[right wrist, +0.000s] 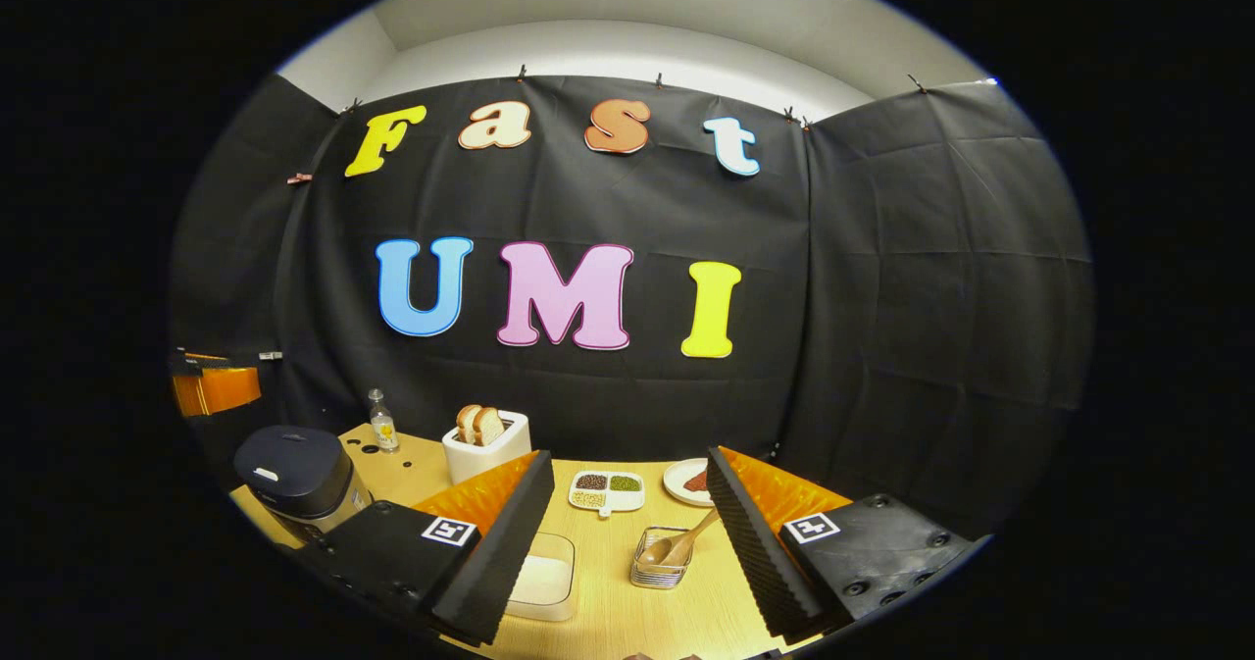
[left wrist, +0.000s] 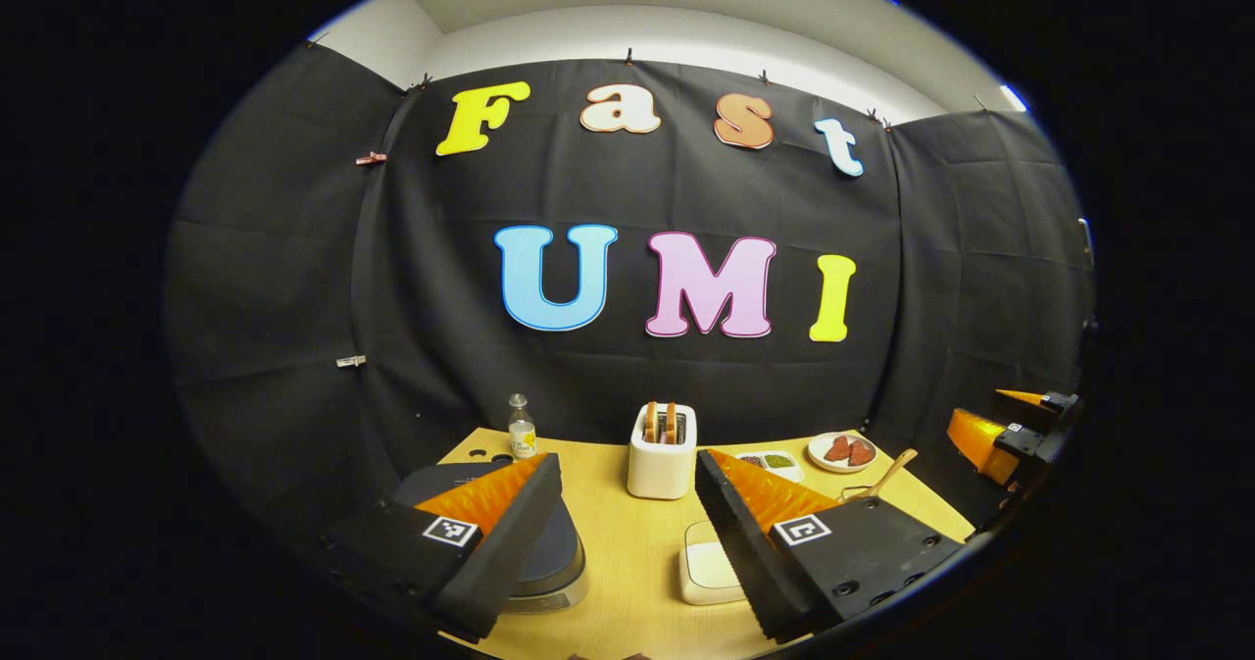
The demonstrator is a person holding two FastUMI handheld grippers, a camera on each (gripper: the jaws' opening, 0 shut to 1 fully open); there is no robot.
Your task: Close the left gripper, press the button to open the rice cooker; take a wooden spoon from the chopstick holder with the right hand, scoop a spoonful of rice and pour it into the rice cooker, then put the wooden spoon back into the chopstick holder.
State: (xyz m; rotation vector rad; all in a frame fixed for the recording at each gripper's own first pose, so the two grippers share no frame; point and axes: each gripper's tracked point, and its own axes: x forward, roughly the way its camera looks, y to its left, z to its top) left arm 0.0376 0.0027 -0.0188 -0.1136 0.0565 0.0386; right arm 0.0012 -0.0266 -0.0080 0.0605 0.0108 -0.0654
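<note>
The dark rice cooker (right wrist: pixel 294 474) stands at the table's left with its lid down; in the left gripper view the rice cooker (left wrist: pixel 559 557) lies low, partly behind one finger. A wooden spoon (right wrist: pixel 681 540) leans in a wire chopstick holder (right wrist: pixel 659 560); its handle (left wrist: pixel 894 470) also pokes up at the right. A white box of rice (right wrist: pixel 542 578) sits near the front edge, and the same box (left wrist: pixel 708 567) shows between the fingers. My left gripper (left wrist: pixel 627 459) is open above the table. My right gripper (right wrist: pixel 629 456) is open too, short of the holder.
A white toaster (right wrist: pixel 485 444) with bread stands at the back, beside a small bottle (right wrist: pixel 381 421). A divided dish of grains (right wrist: pixel 606 491) and a plate (right wrist: pixel 689 482) lie behind the holder. The right gripper (left wrist: pixel 1005 425) hangs off the table's right side.
</note>
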